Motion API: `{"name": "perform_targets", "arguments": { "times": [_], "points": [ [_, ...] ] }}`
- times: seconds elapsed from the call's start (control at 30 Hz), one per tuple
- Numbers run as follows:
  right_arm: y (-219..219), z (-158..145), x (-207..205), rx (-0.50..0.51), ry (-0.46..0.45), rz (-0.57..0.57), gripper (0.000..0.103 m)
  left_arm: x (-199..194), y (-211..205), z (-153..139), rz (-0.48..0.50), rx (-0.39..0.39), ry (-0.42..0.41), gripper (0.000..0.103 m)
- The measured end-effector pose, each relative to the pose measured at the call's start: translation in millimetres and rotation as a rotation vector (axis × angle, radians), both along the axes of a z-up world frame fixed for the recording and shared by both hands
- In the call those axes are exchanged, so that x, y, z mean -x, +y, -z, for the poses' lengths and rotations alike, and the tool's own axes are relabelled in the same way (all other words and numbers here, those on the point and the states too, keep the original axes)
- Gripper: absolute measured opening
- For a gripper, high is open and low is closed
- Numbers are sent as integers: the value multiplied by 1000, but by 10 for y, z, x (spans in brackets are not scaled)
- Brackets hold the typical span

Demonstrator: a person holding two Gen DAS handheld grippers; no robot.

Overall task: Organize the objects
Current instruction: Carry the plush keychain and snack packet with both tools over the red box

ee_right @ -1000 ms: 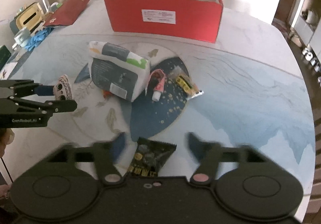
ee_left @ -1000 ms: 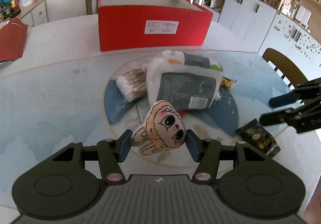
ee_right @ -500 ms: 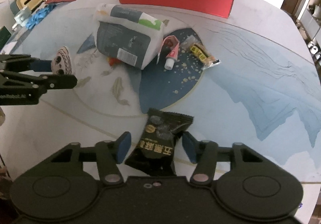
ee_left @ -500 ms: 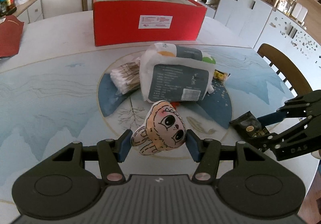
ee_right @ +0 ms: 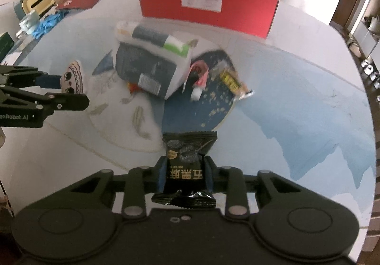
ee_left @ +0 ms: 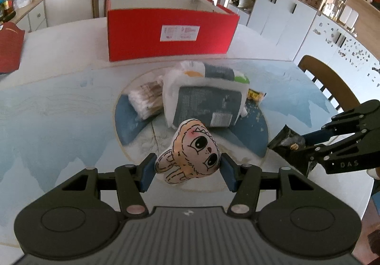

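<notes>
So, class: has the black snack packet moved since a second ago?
Yes. The black snack packet, then flat on the table, is now clamped in the right gripper and lifted.

Left gripper [ee_left: 187, 168] is held level above the table with both blue-padded fingers [ee_left: 146, 171] closed against the sides of a small plush doll [ee_left: 190, 152], while the right gripper [ee_right: 184, 175], to its right, has its fingers [ee_right: 160, 175] clamped on a black snack packet [ee_right: 187, 162].

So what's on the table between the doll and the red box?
A big grey-and-white bag lies there, with a pack of cotton swabs beside it. The left wrist view shows it best, past the doll toward the red box.
</notes>
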State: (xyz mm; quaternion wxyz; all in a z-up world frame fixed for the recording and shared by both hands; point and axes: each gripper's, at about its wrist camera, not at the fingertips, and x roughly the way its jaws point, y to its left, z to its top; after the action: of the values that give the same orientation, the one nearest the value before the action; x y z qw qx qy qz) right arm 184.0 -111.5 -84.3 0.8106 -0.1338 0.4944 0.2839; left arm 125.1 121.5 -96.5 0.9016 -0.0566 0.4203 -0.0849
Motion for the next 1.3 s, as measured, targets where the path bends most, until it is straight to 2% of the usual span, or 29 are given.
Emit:
{"name": "perform_targets", "arguments": {
  "times": [0.33, 0.5, 0.7, 0.93, 1.3],
  "points": [
    [-19, -499, -359, -70, -82, 34, 30, -262, 117, -375, 27, -3, -67, 57],
    [50, -735, -607, -113, -117, 46, 30, -484, 160, -598, 34, 9, -97, 57],
    [203, -966, -933, -136, -180, 56, 30, -837, 198, -884, 61, -25, -154, 57],
    [398, -1102, -1287, -131, -223, 62, 30, -1276, 265, -1117, 94, -58, -195, 57],
    [740, -1135, -1782, -128, -243, 78, 30, -1954, 344, -1219, 112, -115, -219, 57]
  ]
}}
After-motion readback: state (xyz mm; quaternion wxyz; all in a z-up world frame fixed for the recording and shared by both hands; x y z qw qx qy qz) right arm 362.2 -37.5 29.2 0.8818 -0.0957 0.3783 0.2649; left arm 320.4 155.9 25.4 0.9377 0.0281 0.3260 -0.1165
